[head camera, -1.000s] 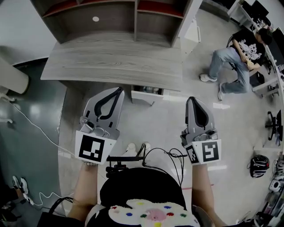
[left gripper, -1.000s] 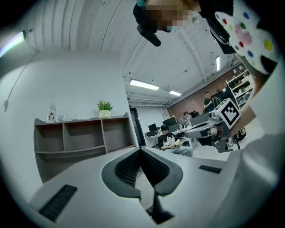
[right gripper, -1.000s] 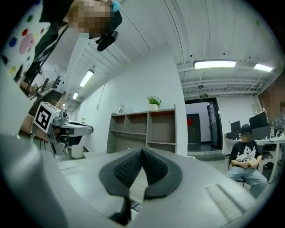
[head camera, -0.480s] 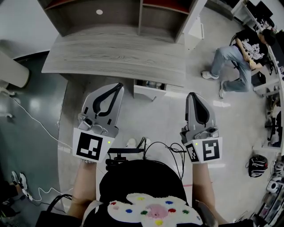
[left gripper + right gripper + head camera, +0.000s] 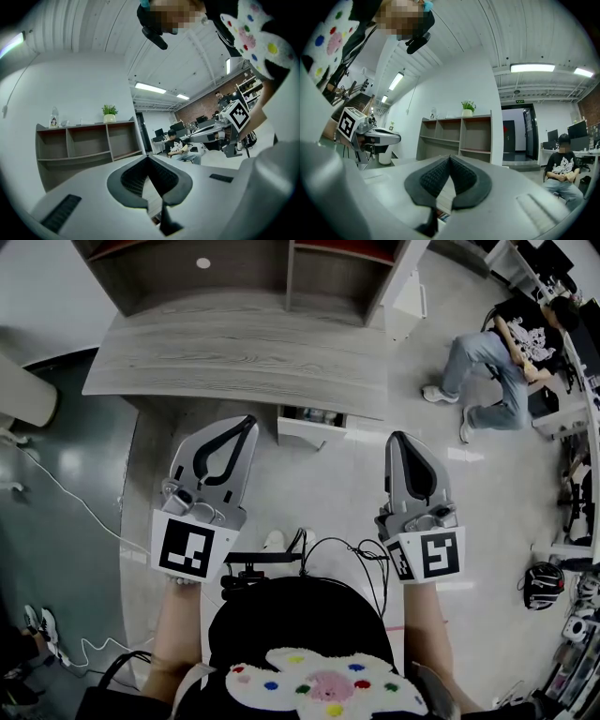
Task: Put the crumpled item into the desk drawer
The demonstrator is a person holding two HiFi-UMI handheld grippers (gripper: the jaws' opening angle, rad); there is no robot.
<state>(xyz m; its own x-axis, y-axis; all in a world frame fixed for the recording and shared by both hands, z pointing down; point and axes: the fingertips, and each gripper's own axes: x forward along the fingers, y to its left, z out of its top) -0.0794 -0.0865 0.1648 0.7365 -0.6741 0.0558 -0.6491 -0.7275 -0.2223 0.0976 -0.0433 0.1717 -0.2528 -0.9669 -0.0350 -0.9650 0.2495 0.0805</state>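
Looking down in the head view, I hold my left gripper [image 5: 247, 421] and right gripper [image 5: 400, 438] clenched and empty, with the pale open drawer [image 5: 310, 432] under the grey wood-grain desk [image 5: 234, 362] straight ahead between them, slightly nearer the left tip. My left gripper view shows its black ribbed pads [image 5: 136, 176] pressed together on nothing. My right gripper view shows the same, and I cannot pick out a crumpled item in any view.
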